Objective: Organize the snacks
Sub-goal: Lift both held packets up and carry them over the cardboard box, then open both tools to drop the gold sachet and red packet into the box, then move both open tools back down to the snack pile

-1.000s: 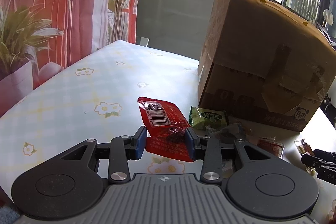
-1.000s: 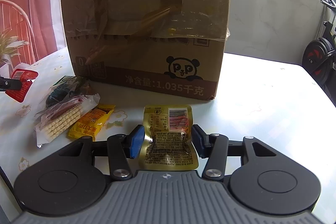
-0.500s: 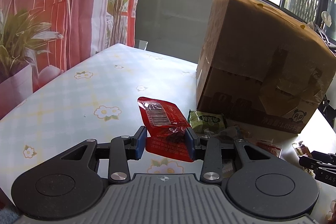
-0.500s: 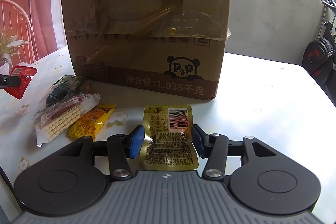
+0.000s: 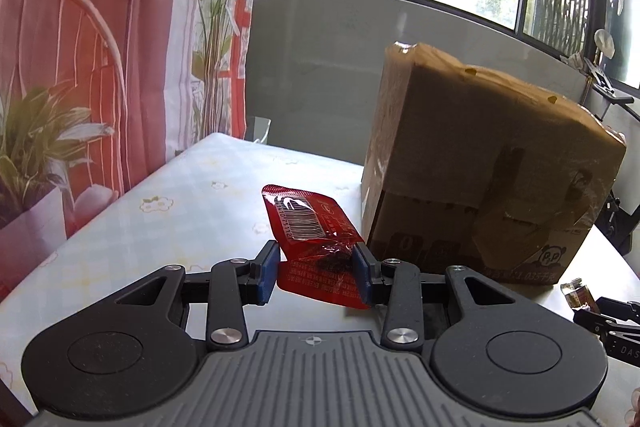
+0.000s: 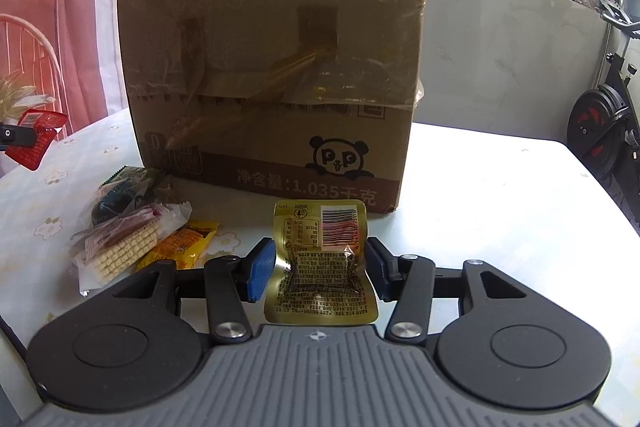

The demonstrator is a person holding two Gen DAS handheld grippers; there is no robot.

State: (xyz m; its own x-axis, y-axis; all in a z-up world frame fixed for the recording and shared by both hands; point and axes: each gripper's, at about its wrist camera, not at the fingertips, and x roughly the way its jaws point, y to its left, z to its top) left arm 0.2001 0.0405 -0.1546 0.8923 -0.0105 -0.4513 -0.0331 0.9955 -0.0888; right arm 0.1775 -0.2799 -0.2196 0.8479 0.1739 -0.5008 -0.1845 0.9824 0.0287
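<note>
My left gripper [image 5: 316, 269] is shut on a red snack packet [image 5: 316, 235] and holds it in the air above the table, left of the cardboard box [image 5: 480, 179]. The same red packet [image 6: 34, 137] shows at the far left of the right wrist view. My right gripper [image 6: 320, 263] is shut on a gold snack packet [image 6: 322, 259] with a barcode, just in front of the box [image 6: 272, 75]. Several loose snacks [image 6: 136, 223] lie on the table left of the right gripper: a clear pack of sticks, a yellow-orange packet, a green one.
The floral tablecloth [image 5: 160, 211] covers the table up to its left edge by a red curtain [image 5: 80, 47]. A low grey wall with windows [image 5: 340, 47] runs behind. An exercise bike [image 6: 604, 123] stands off the table's right side.
My left gripper has risen with the red packet, so the loose snacks under it dropped out of its view. The right gripper has kept still with the gold packet.
</note>
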